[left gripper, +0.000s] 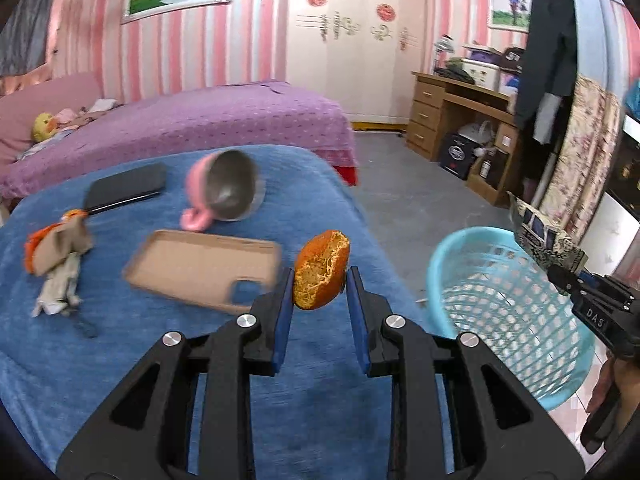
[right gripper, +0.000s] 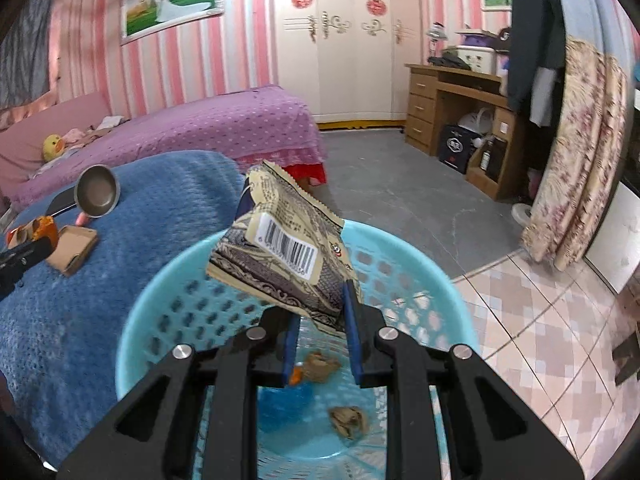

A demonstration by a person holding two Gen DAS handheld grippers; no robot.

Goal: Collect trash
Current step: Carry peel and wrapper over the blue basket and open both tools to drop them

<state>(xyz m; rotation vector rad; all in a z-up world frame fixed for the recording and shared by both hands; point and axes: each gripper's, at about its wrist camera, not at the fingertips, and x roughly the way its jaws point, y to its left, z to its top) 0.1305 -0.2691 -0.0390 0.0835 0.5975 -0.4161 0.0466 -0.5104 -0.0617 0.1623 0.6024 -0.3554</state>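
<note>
- The left tool (left gripper: 320, 280) was clamped on a piece of orange peel (left gripper: 320, 270), pinched at its lower edge and held up over the blue blanket (left gripper: 120, 360).
- The peel looked light and a bit bendy, so a soft pinch at the edge seemed enough.
- The right tool (right gripper: 322, 312) was clamped on a corner of an empty snack wrapper (right gripper: 280, 248), right above the blue basket (right gripper: 168, 280).
- The wrapper looked thin, crinkly and slippery, so it could slide out.
- Small scraps (right gripper: 348, 420) lay in the basket bottom.
- A cup (left gripper: 224, 190), a phone case (left gripper: 200, 268) and a small toy (left gripper: 56, 256) lay on the blanket.
</note>
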